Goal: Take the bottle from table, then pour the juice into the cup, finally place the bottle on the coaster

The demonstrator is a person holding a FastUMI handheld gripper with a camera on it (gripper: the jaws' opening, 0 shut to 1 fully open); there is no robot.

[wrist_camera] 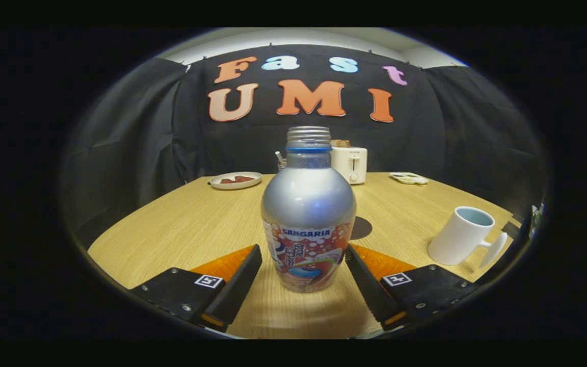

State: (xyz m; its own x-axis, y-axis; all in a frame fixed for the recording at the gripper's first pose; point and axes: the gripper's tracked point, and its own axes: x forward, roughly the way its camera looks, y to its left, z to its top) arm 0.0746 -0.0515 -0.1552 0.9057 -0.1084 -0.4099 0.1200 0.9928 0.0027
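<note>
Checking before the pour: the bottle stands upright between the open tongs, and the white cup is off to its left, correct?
Not quite. The gripper view shows the white cup to the right of the bottle. The bottle does stand upright between the open tongs.

silver bottle upright, uncapped, white cup apparently empty

Bottle upright on the wooden table, uncapped, between the spread fingers of the gripper, right finger at its side, left apart; dark coaster just behind; white cup to the right; plate, toaster beyond
</note>
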